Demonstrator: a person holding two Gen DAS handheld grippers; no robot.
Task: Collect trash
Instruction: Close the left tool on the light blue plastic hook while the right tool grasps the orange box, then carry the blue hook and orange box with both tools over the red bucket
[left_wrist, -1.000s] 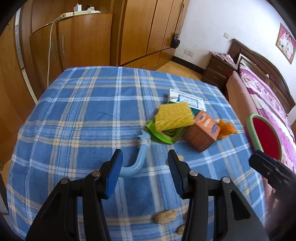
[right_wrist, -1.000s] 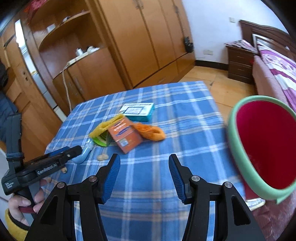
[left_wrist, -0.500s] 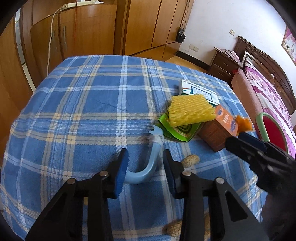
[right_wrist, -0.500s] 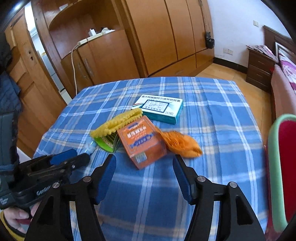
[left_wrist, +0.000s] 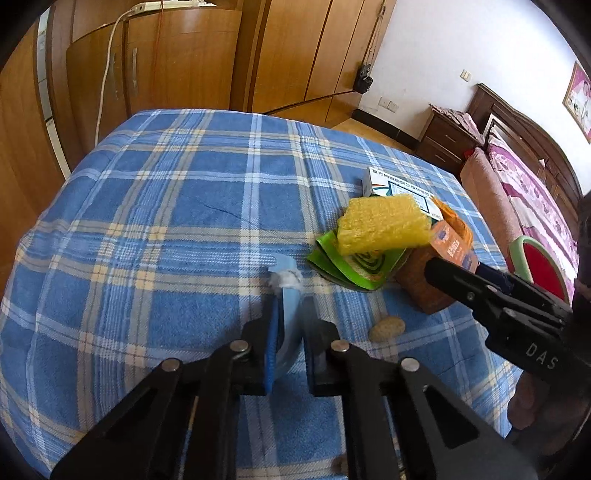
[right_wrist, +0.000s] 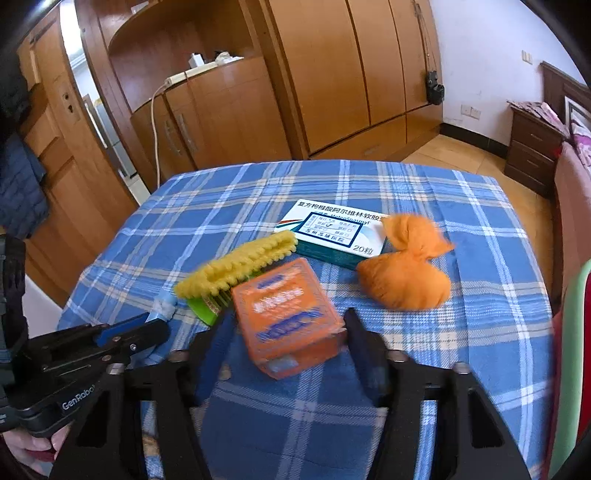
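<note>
On blue plaid tablecloth (left_wrist: 155, 206): left gripper (left_wrist: 288, 325) jaws pinched on curved blue plastic piece (left_wrist: 286, 295). Right gripper (right_wrist: 288, 332) jaws spread wide, straddling orange box (right_wrist: 286, 314), not yet clamped. Red bin (left_wrist: 535, 266) at right table edge. Risk: thin curved piece twisting out; box skidding into orange bag (right_wrist: 404, 277) if closed off-centre.

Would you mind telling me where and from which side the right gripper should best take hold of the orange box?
Grip the orange box across its two long side faces, near the end closest to the right gripper, coming in from that near end. It lies flat with flat parallel sides, and the open fingers already flank it, clear of the yellow foam and orange bag.
</note>
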